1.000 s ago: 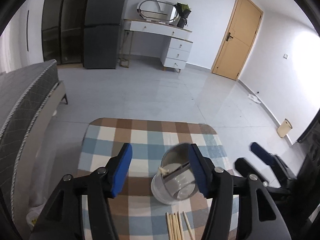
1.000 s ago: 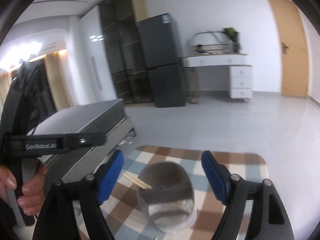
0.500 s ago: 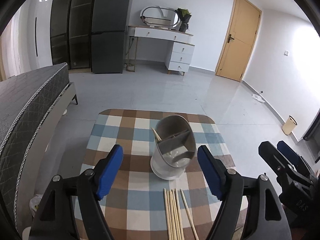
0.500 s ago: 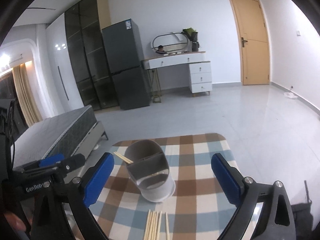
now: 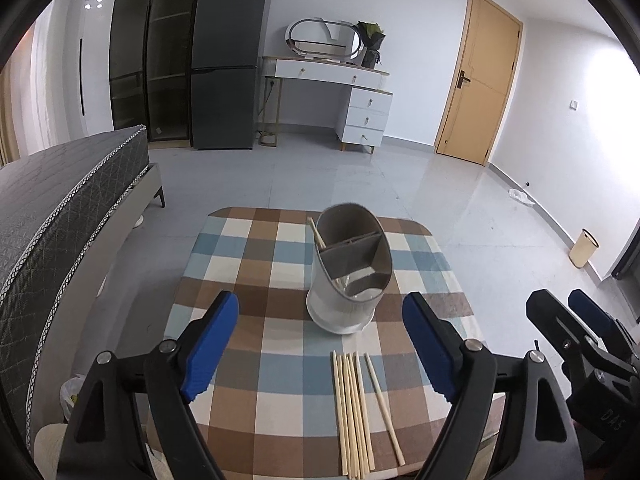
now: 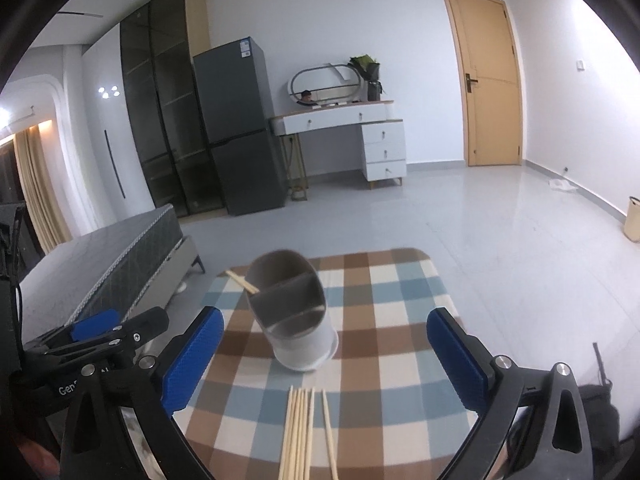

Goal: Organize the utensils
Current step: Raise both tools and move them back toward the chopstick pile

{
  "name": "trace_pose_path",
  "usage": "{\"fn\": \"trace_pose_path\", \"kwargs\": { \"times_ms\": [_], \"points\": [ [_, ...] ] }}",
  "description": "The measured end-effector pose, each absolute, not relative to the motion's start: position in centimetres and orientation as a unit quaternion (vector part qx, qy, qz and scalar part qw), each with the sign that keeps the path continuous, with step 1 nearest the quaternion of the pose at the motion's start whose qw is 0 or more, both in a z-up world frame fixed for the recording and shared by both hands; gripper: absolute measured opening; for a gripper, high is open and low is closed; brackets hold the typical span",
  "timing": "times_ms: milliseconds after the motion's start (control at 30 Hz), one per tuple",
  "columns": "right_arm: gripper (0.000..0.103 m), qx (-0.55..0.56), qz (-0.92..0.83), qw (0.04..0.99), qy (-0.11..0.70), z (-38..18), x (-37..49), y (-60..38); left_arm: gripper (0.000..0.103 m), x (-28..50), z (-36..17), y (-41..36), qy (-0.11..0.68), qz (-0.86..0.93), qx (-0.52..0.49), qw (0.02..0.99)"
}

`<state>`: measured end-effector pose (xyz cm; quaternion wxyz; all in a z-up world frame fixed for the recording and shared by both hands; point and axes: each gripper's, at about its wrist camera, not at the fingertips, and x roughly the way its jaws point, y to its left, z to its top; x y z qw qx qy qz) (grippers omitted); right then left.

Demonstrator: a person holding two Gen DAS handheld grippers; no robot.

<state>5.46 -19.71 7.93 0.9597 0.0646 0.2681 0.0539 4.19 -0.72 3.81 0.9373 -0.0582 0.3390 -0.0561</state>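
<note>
A grey and white divided utensil holder (image 5: pixel 349 276) stands on the checked table (image 5: pixel 256 264); one chopstick (image 5: pixel 316 233) leans in its far left compartment. Several wooden chopsticks (image 5: pixel 354 404) lie side by side in front of it near the table's front edge. My left gripper (image 5: pixel 320 344) is open and empty, above the near part of the table. My right gripper (image 6: pixel 320 364) is open and empty too, with the holder (image 6: pixel 294 312) and loose chopsticks (image 6: pixel 304 428) between its fingers in view. The right gripper also shows at the right of the left wrist view (image 5: pixel 576 324).
A grey bed (image 5: pixel 60 208) stands left of the table. A fridge (image 5: pixel 228 64), a white dressing table (image 5: pixel 332 80) and a wooden door (image 5: pixel 476 80) line the far wall. A small bin (image 5: pixel 583 247) sits on the tiled floor at right.
Both grippers have pulled back and up from the holder; the left gripper's jaws have spread wider. The holder now stands free, and the loose chopsticks in front have come fully into view.
</note>
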Motion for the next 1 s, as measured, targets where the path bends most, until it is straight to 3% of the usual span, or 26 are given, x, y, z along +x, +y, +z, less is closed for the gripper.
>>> {"fn": "trace_pose_path", "kwargs": {
  "times_ms": [567, 833, 933, 1000],
  "points": [
    [0.103, 0.053, 0.080, 0.940, 0.328, 0.8, 5.6, -20.2, 0.081, 4.5, -2.5, -2.5, 0.364, -0.032, -0.014, 0.931],
    [0.101, 0.059, 0.076, 0.914, 0.395, -3.3, 8.4, -20.8, 0.081, 6.7, -6.2, -1.8, 0.398, -0.010, -0.001, 0.917],
    [0.095, 0.066, 0.074, 0.903, 0.418, -4.5, 9.4, -20.9, 0.081, 7.9, -7.4, -1.2, 0.421, -0.010, -0.023, 0.906],
    [0.083, 0.069, 0.081, 0.890, 0.443, -5.7, 10.2, -20.7, 0.081, 8.6, -8.0, -1.1, 0.435, -0.015, -0.036, 0.900]
  ]
}}
